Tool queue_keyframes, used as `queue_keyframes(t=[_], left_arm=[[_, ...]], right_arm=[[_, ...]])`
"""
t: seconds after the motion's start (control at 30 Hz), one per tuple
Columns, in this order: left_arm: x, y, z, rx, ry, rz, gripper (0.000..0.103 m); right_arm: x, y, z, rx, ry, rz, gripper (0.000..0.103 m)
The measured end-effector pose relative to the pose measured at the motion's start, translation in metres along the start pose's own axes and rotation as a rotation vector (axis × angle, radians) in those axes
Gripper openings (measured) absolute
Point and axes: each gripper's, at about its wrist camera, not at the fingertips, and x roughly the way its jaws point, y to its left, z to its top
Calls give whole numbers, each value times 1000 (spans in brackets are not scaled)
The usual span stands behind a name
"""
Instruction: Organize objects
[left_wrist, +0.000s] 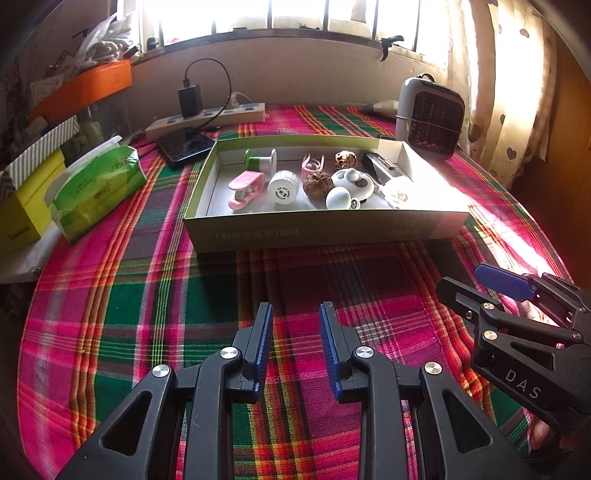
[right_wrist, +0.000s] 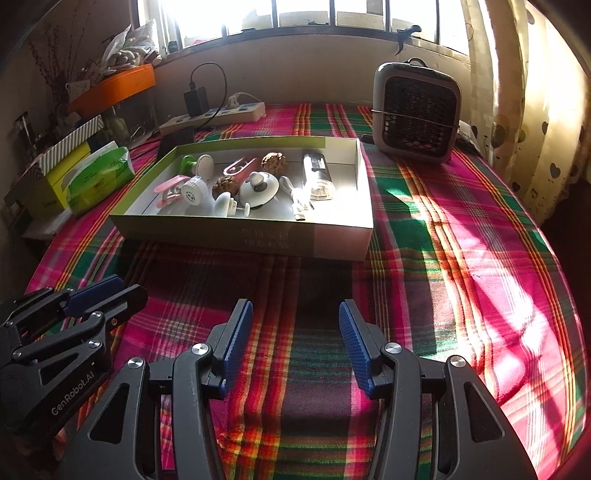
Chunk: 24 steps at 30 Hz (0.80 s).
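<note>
A shallow cardboard box (left_wrist: 314, 232) (right_wrist: 240, 236), green outside and white inside, lies on the plaid cloth. Inside it are several small things: a pink clip-like item (left_wrist: 245, 190), a white round cap (left_wrist: 282, 187), a green and white spool (left_wrist: 258, 160), two brown walnuts (left_wrist: 315, 184), white knobs and a cable. My left gripper (left_wrist: 295, 310) (right_wrist: 99, 291) hovers over the cloth on the near side of the box, open and empty. Beside it on the right, my right gripper (right_wrist: 295, 306) (left_wrist: 517, 295) is open wider, also empty. Neither touches the box.
A green tissue pack (left_wrist: 99, 188) and a yellow carton (left_wrist: 26, 206) sit left of the box. Behind it are a dark phone (left_wrist: 186, 144), a power strip with charger (left_wrist: 221, 114) and a small grey heater (right_wrist: 417, 114). A curtain hangs at right.
</note>
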Motion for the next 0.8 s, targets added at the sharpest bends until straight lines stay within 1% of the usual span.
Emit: queue_keyframes(t=[0.13, 0.2, 0.4, 0.47, 0.53, 0.8], left_arm=[[1, -1, -7, -2, 16, 0, 24], [2, -3, -10, -1, 16, 3, 24], [2, -6, -11, 2, 16, 2, 25], [2, -6, -11, 5, 17, 4, 25], [2, -6, -12, 11, 17, 11, 25], [1, -6, -13, -1, 17, 15, 27]], right_arm=[[1, 1, -7, -1, 25, -19, 50], [1, 1, -11, -5, 29, -15, 50], [-2, 3, -15, -17, 27, -41, 50], [-2, 2, -15, -9, 31, -60, 54], [-1, -1, -16, 4, 35, -67, 62], [1, -1, -15, 4, 39, -70, 67]])
